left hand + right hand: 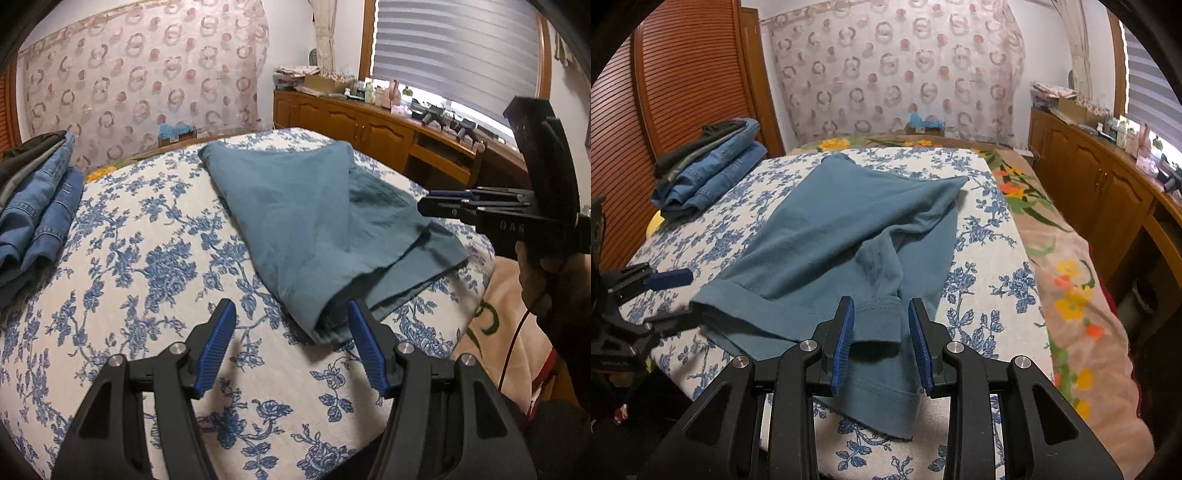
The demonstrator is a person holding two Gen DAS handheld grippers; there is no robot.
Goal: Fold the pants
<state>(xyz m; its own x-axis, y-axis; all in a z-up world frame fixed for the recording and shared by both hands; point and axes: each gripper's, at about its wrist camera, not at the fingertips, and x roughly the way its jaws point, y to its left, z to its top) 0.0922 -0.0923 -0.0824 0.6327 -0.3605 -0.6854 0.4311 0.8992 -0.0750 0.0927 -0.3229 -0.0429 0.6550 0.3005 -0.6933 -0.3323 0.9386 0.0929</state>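
Note:
Teal pants [295, 218] lie on a blue-floral board [147, 295], partly folded with one leg over the other. My left gripper [291, 325] is open, its jaws wide apart, just in front of the near hem corner. In the right wrist view the pants [834, 229] stretch away from me. My right gripper [881, 325] is open with its blue pads [844, 339] on either side of a leg hem, not closed on it. The right gripper also shows in the left wrist view [461, 206], and the left gripper shows in the right wrist view [665, 295] at the other hem.
A stack of folded jeans and dark clothes [705, 166] sits at the far left of the board. A flowered blanket [1071, 277] covers the bed to the right. A wooden cabinet [1100, 184] with clutter runs along the window wall.

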